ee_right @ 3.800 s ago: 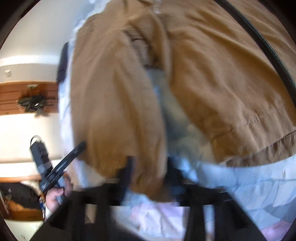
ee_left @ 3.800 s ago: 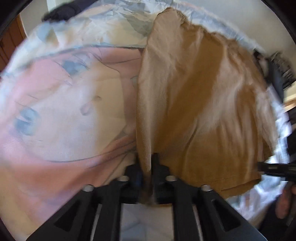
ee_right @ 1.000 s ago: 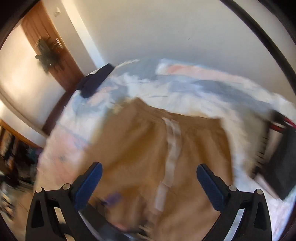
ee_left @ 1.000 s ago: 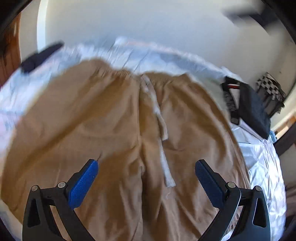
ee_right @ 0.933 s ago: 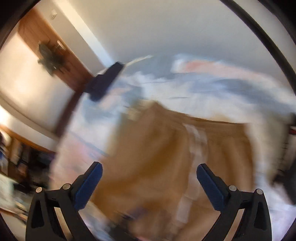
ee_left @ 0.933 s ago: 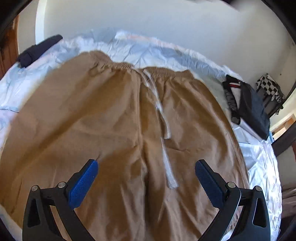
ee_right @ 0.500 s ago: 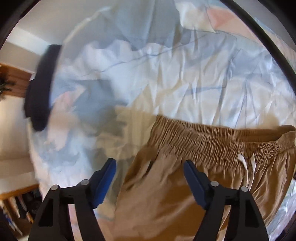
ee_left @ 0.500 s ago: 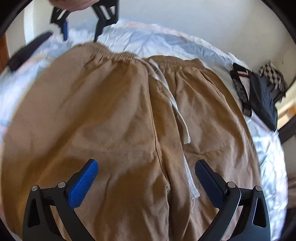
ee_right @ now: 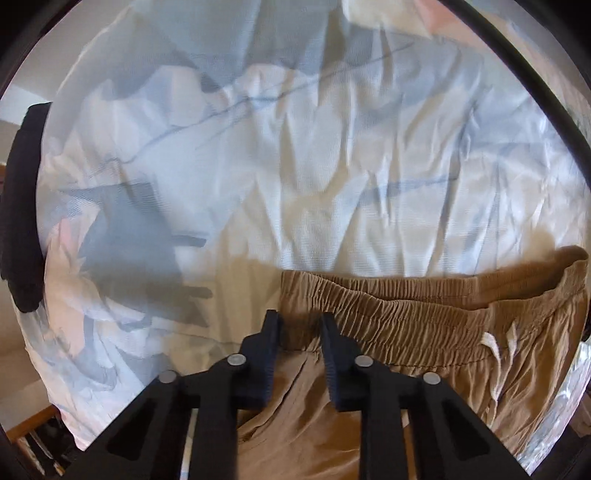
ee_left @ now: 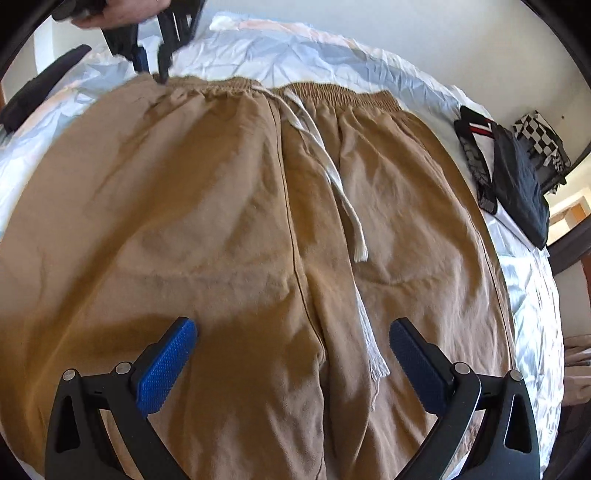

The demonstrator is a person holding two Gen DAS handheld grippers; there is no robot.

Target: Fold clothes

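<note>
Tan drawstring shorts (ee_left: 221, 206) lie spread flat on the bed, waistband at the far side and white drawstring (ee_left: 332, 173) trailing down the middle. My left gripper (ee_left: 291, 328) hovers open over the crotch seam, with nothing between its blue pads (ee_left: 166, 365). My right gripper (ee_right: 300, 325) points straight down at the left end of the elastic waistband (ee_right: 406, 314). Its jaws are closing with that waistband corner between them, and a gap still shows. In the left wrist view the right gripper (ee_left: 151, 70) stands at the far left corner, held by a hand (ee_left: 122, 11).
A crumpled pale blue and white sheet (ee_right: 295, 147) covers the bed beyond the waistband. A dark garment (ee_right: 18, 221) lies at the bed's left edge. Black and striped clothes (ee_left: 517, 184) are piled at the right edge, near a checkered item (ee_left: 539, 133).
My right gripper has swung down from over the shorts to the left waistband corner, and its jaws have narrowed from wide to nearly together. My left gripper has sunk a little closer to the shorts, still open.
</note>
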